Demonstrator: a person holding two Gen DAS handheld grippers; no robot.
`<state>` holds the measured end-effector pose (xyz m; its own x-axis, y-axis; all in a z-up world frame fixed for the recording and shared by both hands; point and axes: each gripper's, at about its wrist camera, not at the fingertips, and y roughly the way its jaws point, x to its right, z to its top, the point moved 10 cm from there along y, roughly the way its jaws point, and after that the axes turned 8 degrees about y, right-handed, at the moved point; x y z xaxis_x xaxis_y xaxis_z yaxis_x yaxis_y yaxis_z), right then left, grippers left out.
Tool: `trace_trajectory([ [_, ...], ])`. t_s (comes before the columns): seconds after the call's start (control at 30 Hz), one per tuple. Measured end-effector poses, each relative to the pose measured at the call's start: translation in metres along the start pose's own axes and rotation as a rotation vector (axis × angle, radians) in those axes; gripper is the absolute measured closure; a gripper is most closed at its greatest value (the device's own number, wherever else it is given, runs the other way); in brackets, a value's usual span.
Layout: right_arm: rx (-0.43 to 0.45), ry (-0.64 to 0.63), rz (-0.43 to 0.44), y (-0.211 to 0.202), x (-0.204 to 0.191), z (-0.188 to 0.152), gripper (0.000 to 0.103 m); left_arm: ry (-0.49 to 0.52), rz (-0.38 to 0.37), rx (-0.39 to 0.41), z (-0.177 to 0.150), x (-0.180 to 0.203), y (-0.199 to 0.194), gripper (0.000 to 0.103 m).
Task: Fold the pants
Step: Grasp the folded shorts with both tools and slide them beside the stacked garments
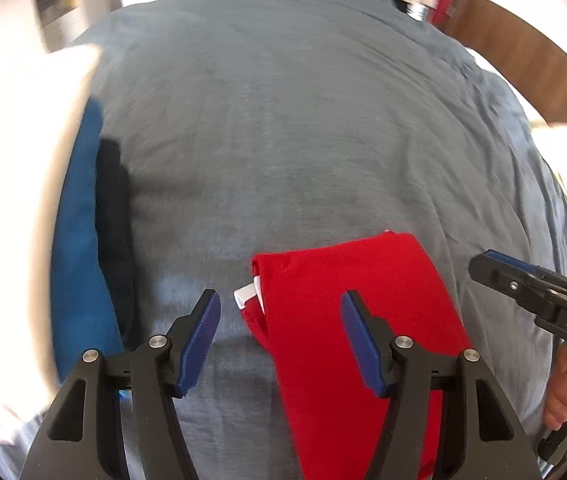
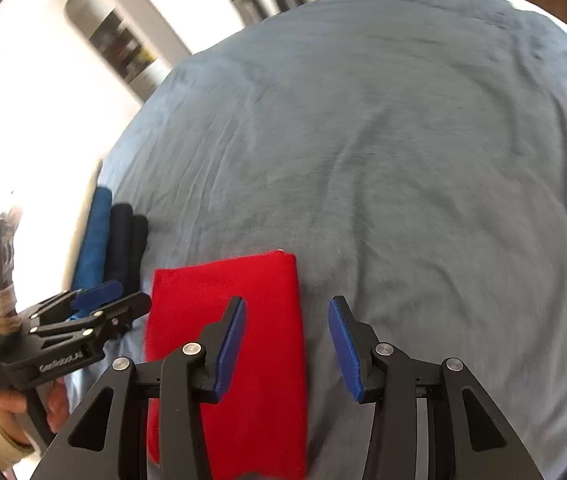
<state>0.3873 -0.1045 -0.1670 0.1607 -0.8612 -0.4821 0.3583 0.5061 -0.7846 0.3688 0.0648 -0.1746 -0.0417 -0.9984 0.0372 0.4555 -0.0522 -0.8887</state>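
From my left wrist camera, I see my left gripper [image 1: 281, 324] with its two blue pads wide apart and nothing between them. It hangs above the bed, over the left edge of the red pants [image 1: 347, 320]. The pants lie folded into a narrow rectangle on the grey bedsheet [image 1: 283, 128], in the lower middle of this view. A small white tag [image 1: 246, 293] sticks out from their left side, just between my fingers. At the left edge of the bed there is a blue folded cloth [image 1: 79, 264] and, touching it, a dark folded cloth [image 1: 117, 248]. At the right border I see my right gripper [image 1: 531, 284] from the side, with my right hand [image 1: 563, 392] on its handle; from this angle I cannot tell how far its jaws stand apart.

From my right wrist camera, my right gripper [image 2: 287, 338] is also spread wide and holds nothing. Its left finger is over the red pants [image 2: 227, 320], its right finger over the bare grey bedsheet [image 2: 403, 140]. The pants lie flat, with the far edge straight and neat. To the left of them lie the blue folded cloth [image 2: 93, 240] and the dark folded cloth [image 2: 125, 240], side by side. My left gripper [image 2: 113, 298] shows at the left, near these cloths, held by my left hand [image 2: 23, 408].
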Motion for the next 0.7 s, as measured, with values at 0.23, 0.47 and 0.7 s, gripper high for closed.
trace_trajectory([
  [0.23, -0.083, -0.052, 0.043, 0.037, -0.004, 0.009, 0.059, -0.165, 0.003, 0.003, -0.015, -0.007, 0.019, 0.040],
  [0.47, -0.154, -0.025, 0.086, 0.065, 0.000, 0.007, 0.059, -0.251, 0.001, 0.011, -0.019, -0.015, 0.031, 0.040],
  [0.7, -0.228, 0.008, 0.153, 0.094, -0.001, 0.005, 0.059, -0.307, -0.022, -0.006, -0.023, -0.018, 0.041, 0.041],
])
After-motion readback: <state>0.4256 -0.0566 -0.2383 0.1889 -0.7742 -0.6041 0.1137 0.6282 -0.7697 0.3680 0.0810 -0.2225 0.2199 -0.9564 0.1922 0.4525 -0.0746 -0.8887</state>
